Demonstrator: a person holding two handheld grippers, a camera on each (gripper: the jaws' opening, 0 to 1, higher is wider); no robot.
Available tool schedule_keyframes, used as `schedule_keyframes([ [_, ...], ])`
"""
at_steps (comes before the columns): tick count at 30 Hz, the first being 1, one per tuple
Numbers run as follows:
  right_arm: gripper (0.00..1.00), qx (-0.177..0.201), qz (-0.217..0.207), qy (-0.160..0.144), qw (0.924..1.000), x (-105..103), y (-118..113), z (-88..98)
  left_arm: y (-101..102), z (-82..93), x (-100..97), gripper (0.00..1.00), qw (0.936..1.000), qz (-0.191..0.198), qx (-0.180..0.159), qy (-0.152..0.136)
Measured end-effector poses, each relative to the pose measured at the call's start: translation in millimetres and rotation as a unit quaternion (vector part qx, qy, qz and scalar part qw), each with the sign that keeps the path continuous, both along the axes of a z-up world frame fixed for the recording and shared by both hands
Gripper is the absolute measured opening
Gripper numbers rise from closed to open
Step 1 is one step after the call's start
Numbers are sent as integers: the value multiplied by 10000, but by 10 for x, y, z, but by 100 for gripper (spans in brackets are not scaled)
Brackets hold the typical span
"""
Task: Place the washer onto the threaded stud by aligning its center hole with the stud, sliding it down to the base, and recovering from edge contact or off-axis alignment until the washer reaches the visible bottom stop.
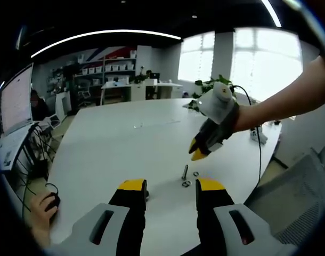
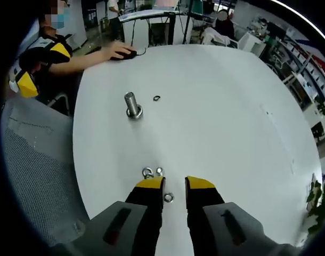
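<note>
From my right gripper [image 2: 175, 185], jaws spread and holding nothing, a washer [image 2: 168, 198] lies on the white table [image 2: 221, 117] in the gap between the tips, with two more small rings [image 2: 151, 172] just past them at 11 o'clock. The threaded stud [image 2: 132, 104] stands upright farther off at 11 o'clock, a ring at its base and a split ring [image 2: 156, 98] just beside it. My left gripper [image 1: 171, 188] is spread wide and empty too, the stud [image 1: 185, 172] just ahead at 1 o'clock.

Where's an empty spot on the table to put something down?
The white table is bare beyond the threaded stud and the split washer, out to the far edge. It is crowded by the right tongs, where three washers lie.
</note>
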State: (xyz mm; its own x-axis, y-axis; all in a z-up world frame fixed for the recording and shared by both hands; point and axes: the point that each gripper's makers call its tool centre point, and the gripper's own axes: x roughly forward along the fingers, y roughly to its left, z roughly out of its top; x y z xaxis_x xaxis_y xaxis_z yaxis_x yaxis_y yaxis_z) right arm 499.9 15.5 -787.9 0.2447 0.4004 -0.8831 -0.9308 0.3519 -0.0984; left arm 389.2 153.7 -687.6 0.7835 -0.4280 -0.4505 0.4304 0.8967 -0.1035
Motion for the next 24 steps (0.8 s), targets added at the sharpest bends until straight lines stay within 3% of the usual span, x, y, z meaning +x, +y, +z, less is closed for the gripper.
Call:
schedule_keyframes([
  [15,19,-380,-244,314,9985,-105,-371,-332,5,-3,-3,35,10000,13,20,1],
  [24,20,-526,-169,487,9973,-173,-355,-503,2,-18,-4,35,10000,10,35,25],
])
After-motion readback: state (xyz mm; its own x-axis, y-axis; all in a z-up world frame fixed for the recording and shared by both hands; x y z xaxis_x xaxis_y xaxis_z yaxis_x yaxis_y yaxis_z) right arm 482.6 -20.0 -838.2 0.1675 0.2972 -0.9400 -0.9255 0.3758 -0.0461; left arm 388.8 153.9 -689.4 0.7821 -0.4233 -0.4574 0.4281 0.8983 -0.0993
